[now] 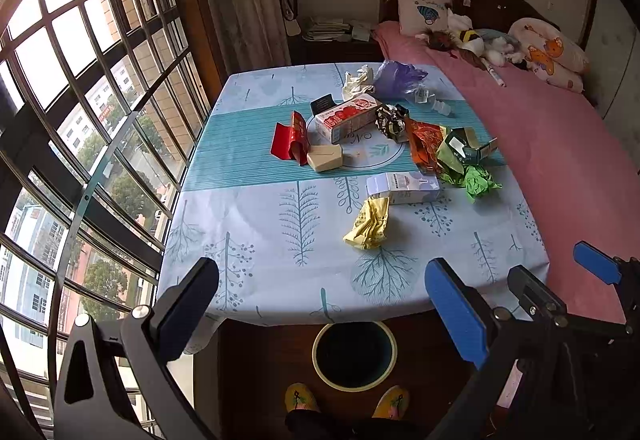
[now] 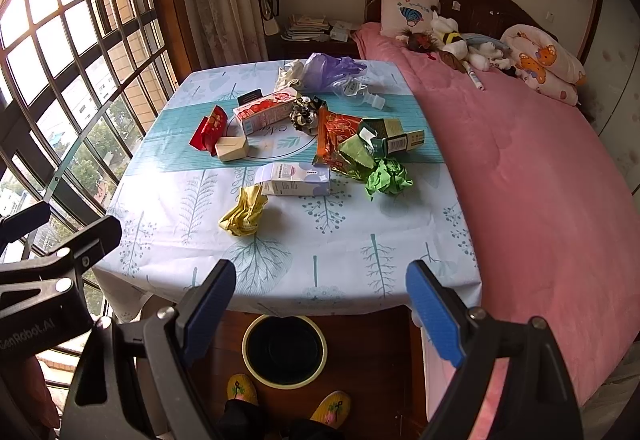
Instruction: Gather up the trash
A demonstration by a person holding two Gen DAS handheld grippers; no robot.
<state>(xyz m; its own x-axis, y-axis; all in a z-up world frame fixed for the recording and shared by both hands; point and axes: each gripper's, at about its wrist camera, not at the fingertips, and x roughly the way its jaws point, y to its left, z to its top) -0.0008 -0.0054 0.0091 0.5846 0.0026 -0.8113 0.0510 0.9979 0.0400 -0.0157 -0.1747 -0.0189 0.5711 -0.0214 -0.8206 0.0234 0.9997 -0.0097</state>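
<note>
Several pieces of trash lie on the table (image 1: 248, 280): a crumpled yellow wrapper (image 1: 368, 226) (image 2: 244, 214) nearest me, a pale purple carton (image 1: 404, 187) (image 2: 294, 179), a green paper ball (image 1: 478, 182) (image 2: 388, 178), a red box (image 1: 290, 136), a red-and-white carton (image 1: 346, 118) and a purple bag (image 1: 398, 76). A round bin (image 1: 354, 354) (image 2: 285, 350) stands on the floor below the table's near edge. My left gripper (image 1: 320, 312) is open and empty above that edge. My right gripper (image 2: 324, 314) is open and empty beside it.
A bed with a pink cover (image 1: 560, 168) runs along the table's right side. A barred window (image 1: 80, 120) fills the left. The person's yellow slippers (image 2: 332, 408) stand on the wooden floor by the bin. The right gripper's fingers (image 1: 596, 264) show at the left view's right edge.
</note>
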